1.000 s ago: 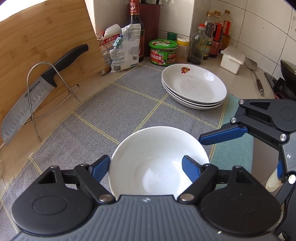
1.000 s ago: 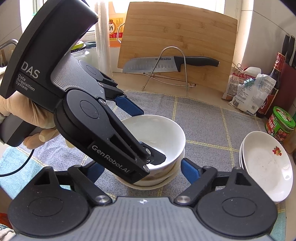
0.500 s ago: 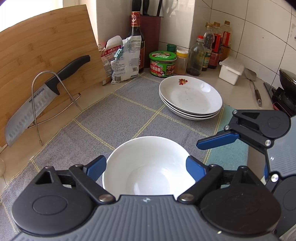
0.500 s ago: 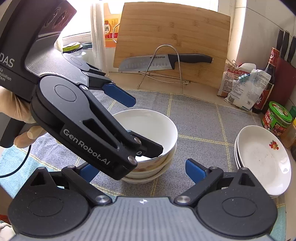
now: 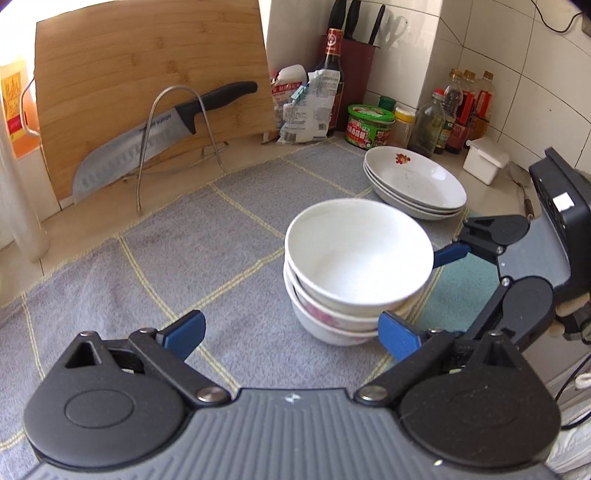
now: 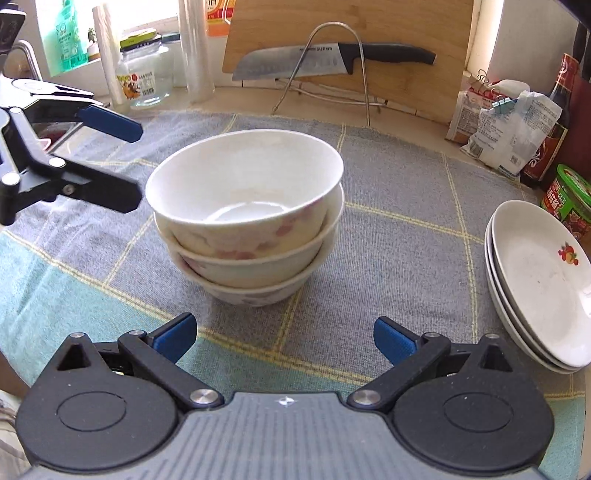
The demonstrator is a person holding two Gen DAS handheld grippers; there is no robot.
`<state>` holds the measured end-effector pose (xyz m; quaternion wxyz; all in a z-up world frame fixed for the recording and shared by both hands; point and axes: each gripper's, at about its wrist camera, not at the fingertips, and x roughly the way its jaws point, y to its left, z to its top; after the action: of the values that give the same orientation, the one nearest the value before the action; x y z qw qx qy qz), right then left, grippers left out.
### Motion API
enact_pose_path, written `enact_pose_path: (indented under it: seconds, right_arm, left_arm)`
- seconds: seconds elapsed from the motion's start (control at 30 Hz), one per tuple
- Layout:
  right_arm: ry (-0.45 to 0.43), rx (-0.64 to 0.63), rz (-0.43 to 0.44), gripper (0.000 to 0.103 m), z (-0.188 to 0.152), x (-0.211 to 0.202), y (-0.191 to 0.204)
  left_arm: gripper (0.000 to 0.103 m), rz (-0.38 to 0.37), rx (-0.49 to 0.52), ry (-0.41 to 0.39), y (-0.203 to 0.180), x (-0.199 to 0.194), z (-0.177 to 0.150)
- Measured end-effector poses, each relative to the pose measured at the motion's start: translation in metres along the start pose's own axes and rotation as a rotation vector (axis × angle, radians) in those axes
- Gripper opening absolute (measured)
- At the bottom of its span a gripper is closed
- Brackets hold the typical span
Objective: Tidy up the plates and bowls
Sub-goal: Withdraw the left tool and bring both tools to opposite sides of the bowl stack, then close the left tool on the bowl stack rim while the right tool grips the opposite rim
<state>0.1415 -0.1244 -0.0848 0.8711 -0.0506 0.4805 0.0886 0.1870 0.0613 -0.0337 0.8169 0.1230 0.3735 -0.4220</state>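
Claws both spread, jaws just opened wider, nothing between: left claw (image 5: pixel 291 334), right claw (image 6: pixel 284 338). Bowl stack (image 6: pixel 245 214), three nested, on grey cloth (image 6: pixel 399 236) on worktop, just beyond both. Plate stack (image 6: pixel 543 284) apart, rightward. Behind: knife (image 6: pixel 332 59) on wire rack, cutting board (image 5: pixel 147 85), bottles.

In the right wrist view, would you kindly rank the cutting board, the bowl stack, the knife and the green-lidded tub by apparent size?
Largest to smallest, as they look:
1. Cutting board, though cropped
2. Bowl stack, enlarged by nearness
3. Knife
4. Green-lidded tub, partly cropped
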Motion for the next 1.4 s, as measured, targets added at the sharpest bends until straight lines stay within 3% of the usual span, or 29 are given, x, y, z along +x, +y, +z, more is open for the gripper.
enact_pose_path:
  seconds: [0.17,0.37,0.73,1.1,1.4]
  right_arm:
    - [0.027,-0.040,-0.012,0.103,0.008,0.012,-0.001]
    - [0.049,-0.148,0.004,0.103,0.018,0.022,0.000]
    - [0.037,-0.289,0.201,0.103,0.014,0.034,-0.025]
    - [-0.027,-0.392,0.289,0.103,0.008,0.032,-0.040]
    - [-0.026,-0.368,0.270,0.103,0.008,0.030,-0.038]
  left_arm:
    - [0.099,-0.005,0.037,0.058,-0.001,0.023,-0.023]
    - [0.099,0.007,0.089,0.092,-0.012,0.051,-0.028]
    - [0.103,0.124,0.055,0.129,-0.031,0.068,-0.022]
    - [0.103,0.168,0.005,0.109,-0.035,0.069,-0.023]
    - [0.103,0.145,0.035,0.058,-0.034,0.066,-0.029]
